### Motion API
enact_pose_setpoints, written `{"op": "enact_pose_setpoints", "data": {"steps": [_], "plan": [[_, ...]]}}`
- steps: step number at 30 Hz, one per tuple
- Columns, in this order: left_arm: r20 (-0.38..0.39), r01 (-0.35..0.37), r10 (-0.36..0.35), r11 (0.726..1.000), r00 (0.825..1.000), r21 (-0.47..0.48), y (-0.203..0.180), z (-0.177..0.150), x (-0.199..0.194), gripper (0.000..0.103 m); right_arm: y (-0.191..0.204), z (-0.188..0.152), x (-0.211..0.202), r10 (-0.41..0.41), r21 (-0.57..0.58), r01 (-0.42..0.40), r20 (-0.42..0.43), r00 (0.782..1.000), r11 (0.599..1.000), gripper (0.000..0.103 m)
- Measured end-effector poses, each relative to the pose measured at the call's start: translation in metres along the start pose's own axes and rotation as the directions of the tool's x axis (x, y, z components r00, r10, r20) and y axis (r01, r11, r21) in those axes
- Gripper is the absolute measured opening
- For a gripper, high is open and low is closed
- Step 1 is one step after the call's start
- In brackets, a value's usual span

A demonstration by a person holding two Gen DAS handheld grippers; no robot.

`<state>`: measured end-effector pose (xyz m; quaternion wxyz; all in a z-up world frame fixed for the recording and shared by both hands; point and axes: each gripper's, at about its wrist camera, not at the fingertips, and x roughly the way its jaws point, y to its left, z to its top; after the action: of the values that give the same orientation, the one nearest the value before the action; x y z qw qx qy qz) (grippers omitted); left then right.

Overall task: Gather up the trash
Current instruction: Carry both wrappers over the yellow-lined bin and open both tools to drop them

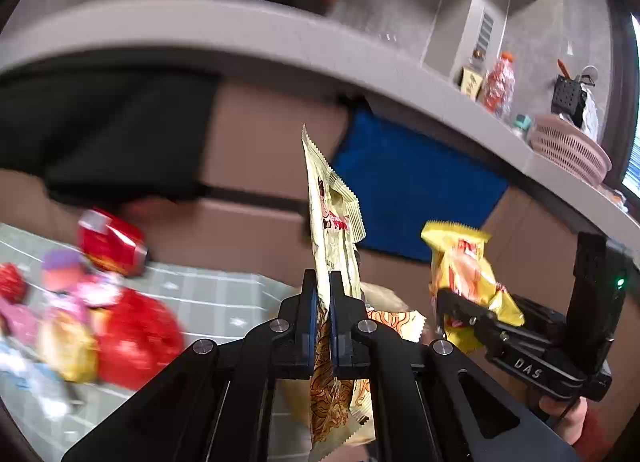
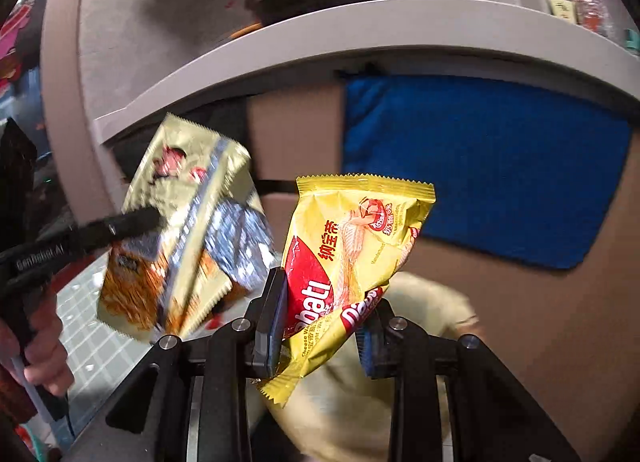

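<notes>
Left gripper: jaws closed on a pale gold noodle-print foil wrapper, held edge-on at frame centre. Right gripper: jaws clamped on a crumpled yellow wafer packet, centre of its view. More red and pink wrappers lie on the grey gridded floor mat, lower left. Risk: both grips sit on slick foil near one end; a swing could slip either packet free before a bin, none clearly visible.

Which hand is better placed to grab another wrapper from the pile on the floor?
Neither is free: left gripper is shut on the gold wrapper, right gripper on the yellow wafer pack. The left is likely nearer the pile.
</notes>
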<state>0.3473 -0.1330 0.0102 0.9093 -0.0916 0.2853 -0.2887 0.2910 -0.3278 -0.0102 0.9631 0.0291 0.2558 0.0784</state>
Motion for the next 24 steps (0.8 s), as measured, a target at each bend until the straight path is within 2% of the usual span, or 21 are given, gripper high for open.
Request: {"op": "enact_pose_setpoints", "data": {"steps": [4, 10, 13, 14, 17, 20, 22, 24], "plan": [[-0.075, 0.024, -0.024, 1.000, 0.997, 0.000, -0.009, -0.008, 0.056, 0.005, -0.026, -0.003, 0.009, -0.032, 0.021, 0.033, -0.028, 0.999, 0.999, 0.028], [-0.216, 0.068, -0.079, 0.996, 0.973, -0.055, -0.012, -0.028, 0.127, 0.005, -0.054, -0.014, 0.031, -0.048, 0.047, 0.051, -0.066, 0.997, 0.998, 0.028], [-0.318, 0.059, -0.079, 0.996, 0.945, -0.070, -0.010, -0.039, 0.165, 0.005, -0.068, -0.018, 0.045, -0.052, 0.072, 0.059, -0.087, 0.995, 0.996, 0.028], [-0.363, 0.043, -0.065, 0.997, 0.930, -0.068, -0.010, -0.044, 0.180, 0.005, -0.070, -0.019, 0.048, -0.053, 0.078, 0.061, -0.093, 0.994, 0.995, 0.028], [-0.426, 0.033, -0.060, 0.997, 0.903, -0.071, -0.007, -0.053, 0.200, 0.005, -0.080, -0.022, 0.062, -0.043, 0.099, 0.056, -0.123, 0.991, 0.994, 0.028], [-0.430, 0.052, -0.096, 0.992, 0.898, -0.113, 0.000, -0.055, 0.196, 0.011, -0.080, -0.025, 0.078, -0.026, 0.103, 0.043, -0.159, 0.987, 0.994, 0.028], [-0.433, 0.050, -0.103, 0.990, 0.895, -0.131, 0.005, -0.053, 0.188, 0.020, -0.078, -0.030, 0.089, -0.013, 0.101, 0.032, -0.188, 0.982, 0.994, 0.028], [-0.419, 0.041, -0.100, 0.988, 0.903, -0.149, 0.011, -0.048, 0.175, 0.038, -0.074, -0.033, 0.102, 0.020, 0.114, 0.004, -0.216, 0.976, 0.993, 0.028]]}}
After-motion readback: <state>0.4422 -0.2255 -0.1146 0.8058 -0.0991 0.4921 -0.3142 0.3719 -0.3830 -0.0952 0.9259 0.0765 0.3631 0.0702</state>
